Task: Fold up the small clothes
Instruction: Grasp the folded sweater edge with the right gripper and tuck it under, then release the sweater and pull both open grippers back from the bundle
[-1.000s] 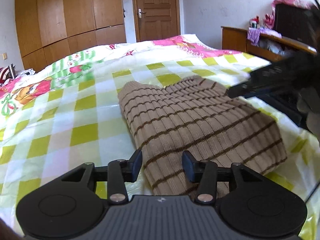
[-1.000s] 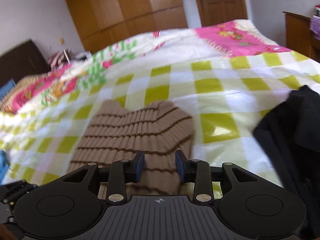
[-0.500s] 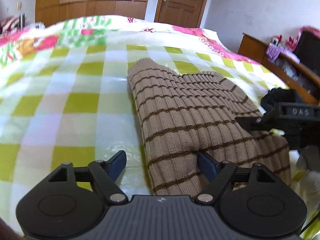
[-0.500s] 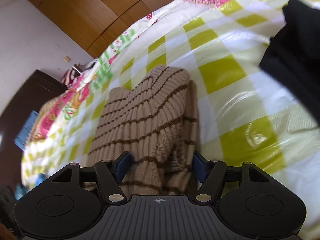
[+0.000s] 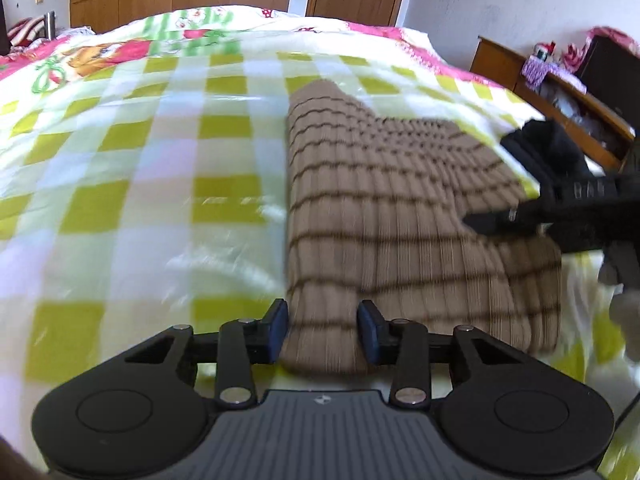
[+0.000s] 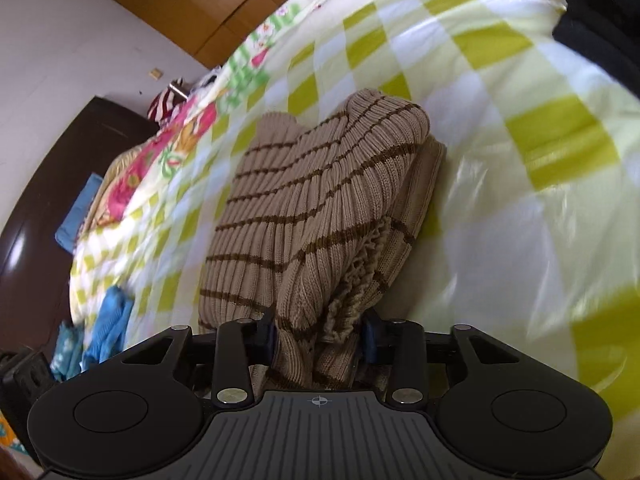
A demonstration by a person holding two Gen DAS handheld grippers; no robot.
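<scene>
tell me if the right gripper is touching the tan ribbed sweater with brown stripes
Touching. In the right wrist view, the right gripper has its jaws closed on a bunched near edge of the tan ribbed sweater with brown stripes, fabric pressed against both inner faces.

Left claw point(image 5: 322, 330): matte black linkage arms with silver screw heads at the pivots, two round raised discs on the flanks, and a grey ribbed centre plate bearing a small emblem. Finger pads point(image 5: 277, 330) are dark blue — flat and rectangular. Right claw point(image 6: 319, 334): the same build, with a crosshair mark on its ribbed plate. Seen from the left wrist, its black body carries faint embossed lettering, too blurred to read.
</scene>
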